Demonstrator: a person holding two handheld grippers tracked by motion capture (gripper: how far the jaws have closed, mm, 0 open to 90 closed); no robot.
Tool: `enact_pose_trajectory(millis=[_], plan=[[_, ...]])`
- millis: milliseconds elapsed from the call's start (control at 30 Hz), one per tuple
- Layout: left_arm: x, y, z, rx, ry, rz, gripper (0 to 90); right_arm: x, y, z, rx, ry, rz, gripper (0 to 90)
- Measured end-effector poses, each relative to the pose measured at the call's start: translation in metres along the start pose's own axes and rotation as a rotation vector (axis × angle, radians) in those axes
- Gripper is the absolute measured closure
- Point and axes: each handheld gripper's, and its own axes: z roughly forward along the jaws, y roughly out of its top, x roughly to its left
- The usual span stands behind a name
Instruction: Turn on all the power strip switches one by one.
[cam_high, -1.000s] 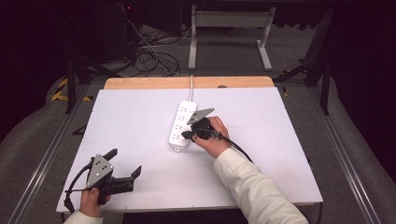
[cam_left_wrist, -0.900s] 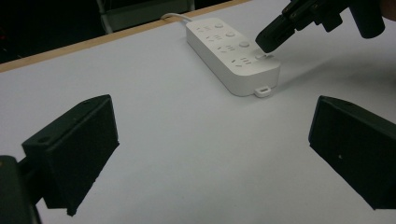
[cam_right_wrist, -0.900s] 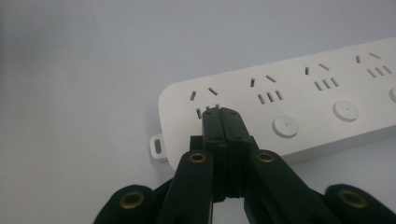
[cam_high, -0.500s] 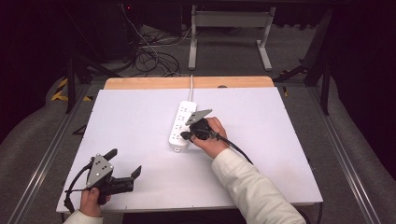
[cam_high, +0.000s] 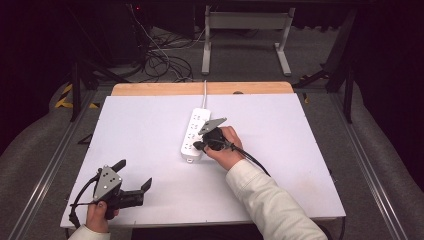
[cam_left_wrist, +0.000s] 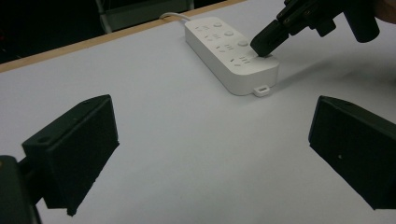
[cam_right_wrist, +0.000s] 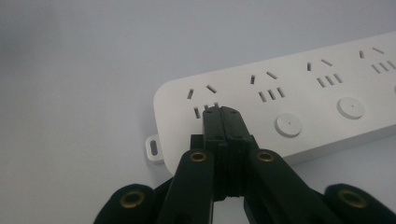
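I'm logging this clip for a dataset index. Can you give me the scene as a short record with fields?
surface: white table top
object: white plastic power strip, lying flat, its cord running toward the far edge
right tool: jaws closed, tip on the strip's near end by the last socket
left tool: jaws open, held over the near left corner, holding nothing

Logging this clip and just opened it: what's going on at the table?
A person works at a white table with a gripper in each hand. The right gripper, shut with nothing between its fingers, has its tip on the near end of a white power strip, where a round button would sit. The left gripper is open near the front edge.
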Motion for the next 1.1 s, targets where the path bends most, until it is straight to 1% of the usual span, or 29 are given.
enact_pose_trajectory(millis=[33,233,367,500,667,867,900,933,967,1033,1067,1100], plan=[[0.000,0.000,0.000,0.001,0.004,0.005,1.8,0.000,0.000,0.000,0.000,0.002,0.004,90.0],[0.000,0.000,0.000,0.001,0.002,0.001,1.8,-0.001,-0.001,0.000,-0.001,0.005,0.014,90.0],[0.001,0.000,0.000,0.002,0.003,0.006,1.8,-0.001,-0.001,0.001,0.000,0.007,0.020,90.0],[0.000,0.000,0.000,0.001,0.000,-0.001,1.8,-0.001,-0.001,0.001,0.002,0.006,0.021,90.0],[0.000,0.000,0.000,0.001,-0.001,-0.001,1.8,0.002,0.001,0.002,0.017,-0.011,0.009,90.0],[0.000,0.000,0.000,0.003,-0.002,-0.003,1.8,0.001,0.001,0.002,0.020,-0.013,0.022,90.0],[0.001,0.000,0.000,0.003,0.002,0.000,1.8,0.001,0.002,0.002,0.021,-0.019,0.011,90.0],[0.001,0.000,0.000,0.002,0.000,-0.006,1.8,0.002,0.004,0.001,0.014,-0.032,-0.016,90.0],[0.001,0.000,0.000,0.002,-0.001,-0.005,1.8,0.003,0.005,0.000,0.001,-0.030,-0.024,90.0],[0.002,0.000,0.000,0.003,0.002,-0.005,1.8,0.003,0.008,-0.004,-0.050,-0.025,-0.013,90.0],[0.002,0.000,0.000,0.003,0.002,-0.005,1.8,0.003,0.010,-0.006,-0.072,-0.029,-0.007,90.0],[0.002,-0.001,0.000,0.002,0.000,-0.010,1.8,0.002,0.012,-0.008,-0.081,-0.035,-0.006,90.0]])
